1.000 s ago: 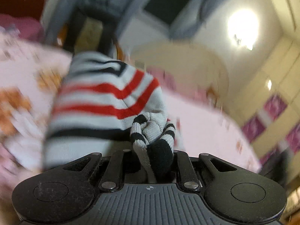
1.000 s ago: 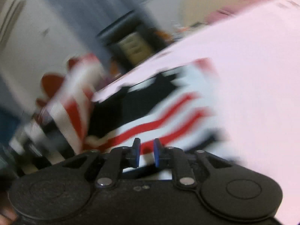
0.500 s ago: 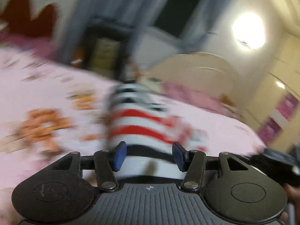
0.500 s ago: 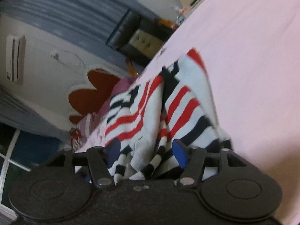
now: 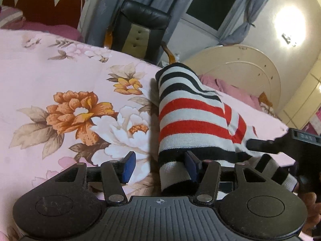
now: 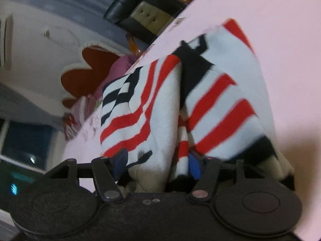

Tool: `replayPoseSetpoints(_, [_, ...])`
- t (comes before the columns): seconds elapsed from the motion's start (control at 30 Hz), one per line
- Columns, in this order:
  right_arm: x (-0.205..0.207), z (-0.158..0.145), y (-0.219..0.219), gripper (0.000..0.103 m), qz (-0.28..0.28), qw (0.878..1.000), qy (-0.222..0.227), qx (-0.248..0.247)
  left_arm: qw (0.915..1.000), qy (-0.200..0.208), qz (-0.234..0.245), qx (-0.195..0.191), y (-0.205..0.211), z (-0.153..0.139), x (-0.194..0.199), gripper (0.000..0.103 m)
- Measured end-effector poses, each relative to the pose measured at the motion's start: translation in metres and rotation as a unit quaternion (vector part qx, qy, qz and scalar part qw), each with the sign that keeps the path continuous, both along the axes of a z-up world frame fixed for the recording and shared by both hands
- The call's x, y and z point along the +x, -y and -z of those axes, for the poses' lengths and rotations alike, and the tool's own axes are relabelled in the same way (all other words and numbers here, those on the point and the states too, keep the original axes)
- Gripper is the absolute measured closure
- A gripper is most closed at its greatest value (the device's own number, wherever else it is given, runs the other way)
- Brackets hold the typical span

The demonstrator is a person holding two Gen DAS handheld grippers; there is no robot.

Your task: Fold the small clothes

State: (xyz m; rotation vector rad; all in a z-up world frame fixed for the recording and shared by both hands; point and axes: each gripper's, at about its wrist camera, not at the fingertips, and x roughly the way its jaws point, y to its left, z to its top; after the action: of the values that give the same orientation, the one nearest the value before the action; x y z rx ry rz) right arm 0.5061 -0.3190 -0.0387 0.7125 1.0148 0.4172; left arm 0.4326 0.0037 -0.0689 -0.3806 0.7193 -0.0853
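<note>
Item: striped sweater (image 5: 192,120), folded, lay on the floral bedsheet (image 5: 66,84), near my grippers. Left gripper (image 5: 160,164): I held it spread wide. Right gripper (image 6: 156,162): likewise spread, gripping nothing.
</note>
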Motion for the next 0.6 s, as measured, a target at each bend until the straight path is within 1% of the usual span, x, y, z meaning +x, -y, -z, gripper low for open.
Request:
replayPoseSetpoints(0.07, [-0.001, -0.005, -0.009, 0.045, -0.013, 0.999, 0.016, -0.045, 0.9999, 0.002, 0.006, 0.011, 0.001, -0.002, -0.001, 0.049])
replayPoseSetpoints(0.1, [-0.003, -0.008, -0.013, 0.050, -0.017, 0.997, 0.028, -0.067, 0.9999, 0.002, 0.008, 0.013, 0.001, -0.002, 0.000, 0.049])
replayPoseSetpoints(0.2, [-0.012, -0.018, -0.022, 0.070, -0.036, 0.988, 0.067, -0.133, 0.9999, -0.002, 0.013, 0.007, -0.003, -0.006, 0.002, 0.049])
replayPoseSetpoints(0.23, [-0.017, -0.021, -0.023, 0.083, -0.044, 0.985, 0.088, -0.143, 0.9999, 0.004, 0.014, 0.009, -0.003, -0.009, 0.002, 0.049])
replayPoseSetpoints(0.3, [-0.029, -0.030, -0.018, 0.086, -0.050, 0.981, 0.130, -0.137, 0.9996, 0.026, 0.004, 0.008, -0.006, -0.016, 0.001, 0.049])
replayPoseSetpoints(0.4, [-0.043, -0.045, -0.009, 0.086, -0.053, 0.971, 0.190, -0.138, 0.9996, 0.027, 0.001, -0.003, -0.006, -0.019, 0.011, 0.049])
replayPoseSetpoints(0.5, [-0.060, -0.065, -0.001, 0.087, -0.056, 0.956, 0.244, -0.153, 0.9992, 0.034, 0.022, 0.003, 0.006, -0.024, 0.022, 0.049])
replayPoseSetpoints(0.6, [-0.075, -0.074, 0.015, 0.087, -0.048, 0.946, 0.278, -0.162, 0.9981, 0.033, 0.050, 0.013, 0.027, -0.026, 0.033, 0.049])
